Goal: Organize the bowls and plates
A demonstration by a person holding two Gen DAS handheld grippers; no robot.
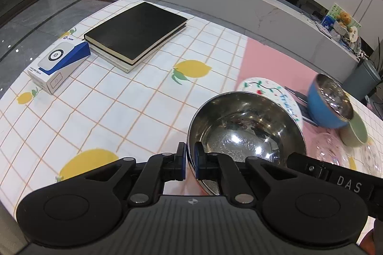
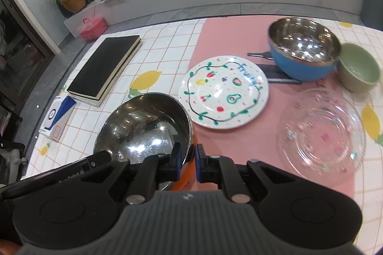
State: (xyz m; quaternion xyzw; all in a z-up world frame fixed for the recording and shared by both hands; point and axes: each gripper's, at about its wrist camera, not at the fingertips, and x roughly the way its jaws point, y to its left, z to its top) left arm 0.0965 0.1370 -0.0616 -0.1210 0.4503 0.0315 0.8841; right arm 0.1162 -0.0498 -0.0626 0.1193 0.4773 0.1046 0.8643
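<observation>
We have the steel bowl (image 2: 143,125) pinched by both grippers: left gripper (image 1: 189,160) and right gripper (image 2: 187,164) each clamped narrow on its rim, bowl near the fruit plate (image 2: 223,92). Step: moving it. Next, we judge, nest it in the blue bowl (image 2: 302,56) w/o tilting.

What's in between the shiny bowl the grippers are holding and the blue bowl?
The white fruit-painted plate lies between the held steel bowl and the blue bowl. The right wrist view shows it best.

blue bowl (image 1: 328,106) blurred, glass plate (image 1: 335,152) behind claw arm
</observation>
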